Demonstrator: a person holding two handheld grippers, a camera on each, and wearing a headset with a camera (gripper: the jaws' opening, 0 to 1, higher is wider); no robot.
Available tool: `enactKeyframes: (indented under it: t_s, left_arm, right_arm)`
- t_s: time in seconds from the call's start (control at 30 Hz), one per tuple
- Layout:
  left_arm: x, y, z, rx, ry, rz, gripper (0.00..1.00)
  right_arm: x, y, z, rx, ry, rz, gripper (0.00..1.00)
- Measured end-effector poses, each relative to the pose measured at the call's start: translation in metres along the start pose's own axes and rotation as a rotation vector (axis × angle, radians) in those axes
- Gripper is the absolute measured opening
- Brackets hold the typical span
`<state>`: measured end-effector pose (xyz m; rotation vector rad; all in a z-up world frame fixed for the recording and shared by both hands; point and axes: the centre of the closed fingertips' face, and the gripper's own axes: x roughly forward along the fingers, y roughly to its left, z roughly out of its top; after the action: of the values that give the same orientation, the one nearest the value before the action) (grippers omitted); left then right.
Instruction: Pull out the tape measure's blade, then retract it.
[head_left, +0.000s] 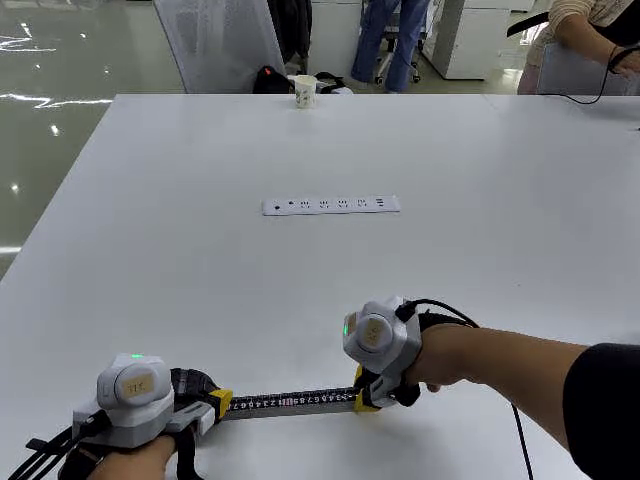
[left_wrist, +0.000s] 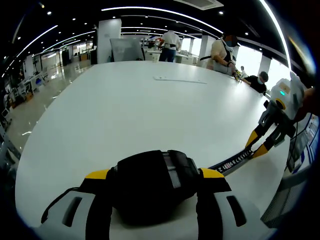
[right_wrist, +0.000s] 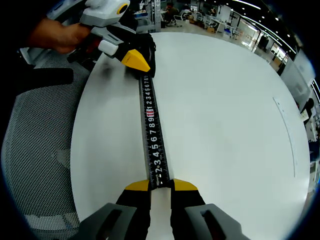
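Observation:
The black tape measure case (left_wrist: 152, 182) sits between the yellow-tipped fingers of my left gripper (left_wrist: 155, 175), which is shut on it at the table's near left edge (head_left: 195, 395). Its dark blade (head_left: 290, 402) with white numbers runs flat along the table to my right gripper (head_left: 362, 400). In the right gripper view the blade (right_wrist: 151, 130) stretches away from the closed yellow tips of that gripper (right_wrist: 160, 185), which pinch the blade's end, toward the case (right_wrist: 145, 52) and the left gripper (right_wrist: 125, 47). The right gripper (left_wrist: 262, 145) holds the blade tip in the left gripper view too.
A white power strip (head_left: 330, 205) lies mid-table. A paper cup (head_left: 305, 91) stands at the far edge. People stand and sit beyond the white table (head_left: 180, 230). A mesh chair (right_wrist: 35, 135) is beside the table in the right gripper view.

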<state>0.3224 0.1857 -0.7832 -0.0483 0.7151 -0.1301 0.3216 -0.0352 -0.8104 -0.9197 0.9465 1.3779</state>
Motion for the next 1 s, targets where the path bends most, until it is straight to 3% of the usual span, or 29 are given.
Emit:
enactKeyframes:
  t_s: [1.0]
  left_arm:
    - [-0.0010, -0.0005, -0.0024, 0.005, 0.009, -0.001, 0.63]
  right_arm:
    - [0.0037, 0.0028, 0.0085, -0.040, 0.003, 0.000, 0.12]
